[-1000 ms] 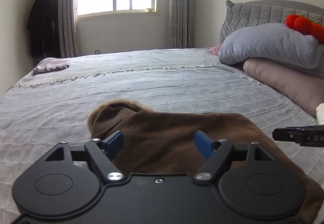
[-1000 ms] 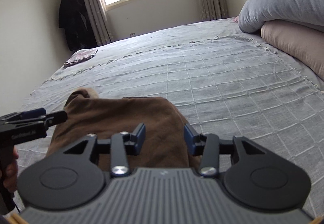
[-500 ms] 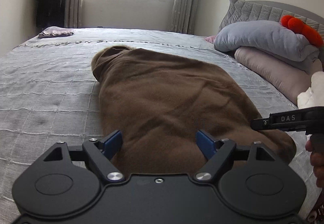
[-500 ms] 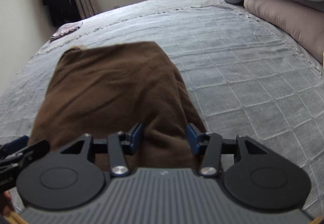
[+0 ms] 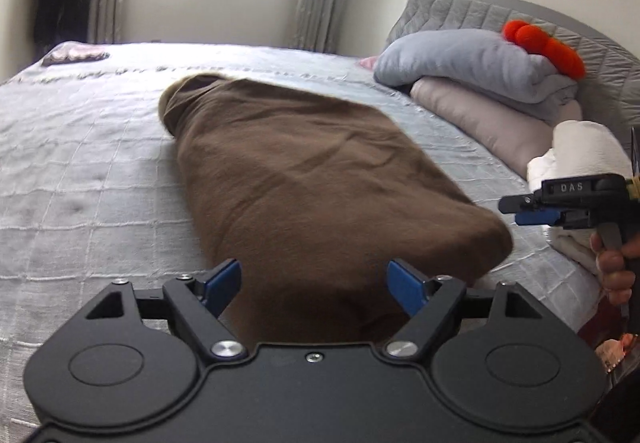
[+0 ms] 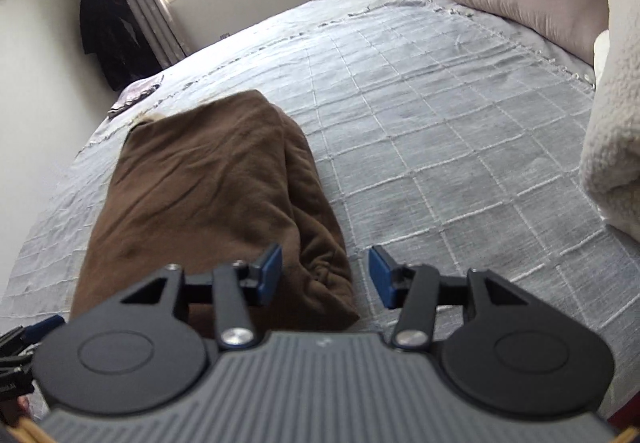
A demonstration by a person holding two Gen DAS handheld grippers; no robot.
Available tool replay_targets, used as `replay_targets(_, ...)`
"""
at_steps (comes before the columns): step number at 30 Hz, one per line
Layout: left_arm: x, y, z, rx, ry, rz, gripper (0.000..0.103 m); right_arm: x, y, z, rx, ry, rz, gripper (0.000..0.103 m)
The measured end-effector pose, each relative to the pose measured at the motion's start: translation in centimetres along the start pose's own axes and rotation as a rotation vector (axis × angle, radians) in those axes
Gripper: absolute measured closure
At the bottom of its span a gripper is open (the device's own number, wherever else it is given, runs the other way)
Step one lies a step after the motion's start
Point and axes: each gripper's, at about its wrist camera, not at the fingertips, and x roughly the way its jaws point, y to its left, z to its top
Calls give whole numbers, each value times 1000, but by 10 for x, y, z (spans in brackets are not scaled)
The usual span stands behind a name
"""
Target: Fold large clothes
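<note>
Left wrist view first: we see the brown fleece garment (image 5: 304, 179) lying lengthwise on the grey quilted bedspread (image 5: 80, 171), already folded into a long narrow strip that runs away from us. We judge the side folds done; a fold across its length seems left. Our left gripper (image 5: 314, 281) hovers over the near end, tilted downward, blue pads spread wide, gripping nothing. To its right, our right gripper (image 6: 324, 275) straddles the strip's near right corner, jaws about half spread; the cloth lies under them, probably unpinched, though blur makes that hard to confirm. Further right sits a cream fleece bundle (image 6: 612, 147).
</note>
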Motion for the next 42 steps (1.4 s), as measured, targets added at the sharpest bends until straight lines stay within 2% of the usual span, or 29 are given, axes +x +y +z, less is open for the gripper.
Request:
replay_targets(4,-4,-15,0,-11,-20,-17,23,-11,13,-3,-19,-12,60,55)
replay_targets(7,-4,-26,0,-48,-2,15,22,-11,24,-11,-38,13,70,55)
replay_targets(10,-4,-39,-3,-41,24,85,11,-16,35,-19,-82,20,53,51)
replay_targets(12,-6,-47,-5,-21,33,125,10,-21,40,-24,-111,3,19,38)
replay_targets(13,-7,-50,-6,-24,41,155,9,-25,42,-26,-124,-12,-1,34)
replay_targets(15,-10,-54,-8,-38,50,196,5,-34,46,-30,-144,-46,-46,19)
replay_targets(17,-14,-57,-10,-56,54,221,0,-42,48,-33,-152,-65,-91,8)
replay_targets(20,-18,-60,-11,-69,68,256,0,-51,51,-39,-165,-77,-120,0)
replay_targets(24,-22,-61,-12,-95,97,312,0,-53,59,-49,-186,-65,-159,0)
replay_targets(29,-25,-65,-17,-78,125,372,0,-46,72,-59,-237,-36,-202,0)
replay_targets(36,-22,-61,-32,-137,199,377,0,-37,80,-68,-269,8,-211,0)
replay_targets(42,-19,-56,-37,-144,211,411,0,-32,84,-75,-291,18,-223,0)
